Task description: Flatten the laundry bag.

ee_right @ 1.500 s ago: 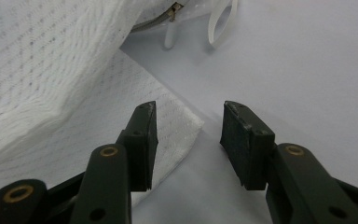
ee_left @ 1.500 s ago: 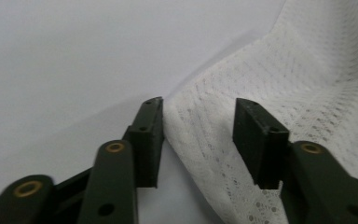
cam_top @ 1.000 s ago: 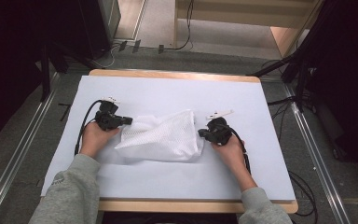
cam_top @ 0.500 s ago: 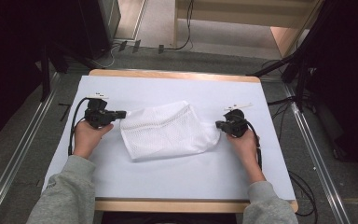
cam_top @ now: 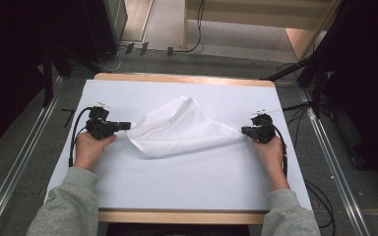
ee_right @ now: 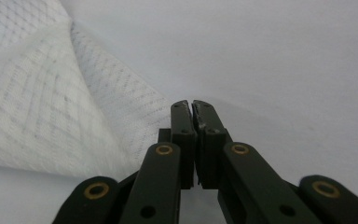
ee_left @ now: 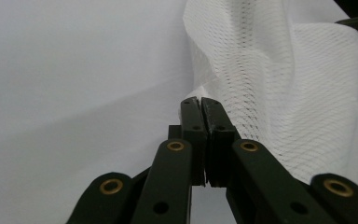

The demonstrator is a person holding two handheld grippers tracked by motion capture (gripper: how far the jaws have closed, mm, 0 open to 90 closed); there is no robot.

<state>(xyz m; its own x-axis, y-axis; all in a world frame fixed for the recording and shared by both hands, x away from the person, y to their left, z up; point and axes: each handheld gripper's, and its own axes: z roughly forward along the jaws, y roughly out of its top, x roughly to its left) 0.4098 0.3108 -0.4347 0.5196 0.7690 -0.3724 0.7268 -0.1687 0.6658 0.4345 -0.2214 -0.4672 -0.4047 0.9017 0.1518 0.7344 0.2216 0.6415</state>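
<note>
White mesh fabric bag: mid-tabletop, stretched between my tongs | left tongs, right tongs: each clamped on a corner | light, limp, snag-prone; grip hems.

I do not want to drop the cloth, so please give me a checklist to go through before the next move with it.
1. Left gripper shut on a corner of the cloth: ok.
2. Right gripper grip: its jaws have just been opening and stand almost together. The cloth reaches them, but whether it is pinched between them: cannot tell.
3. Cloth lying flat: not ok. It is pulled between the two grippers, and a fold stands up in the middle.
4. Whole cloth over the table: ok.
</note>
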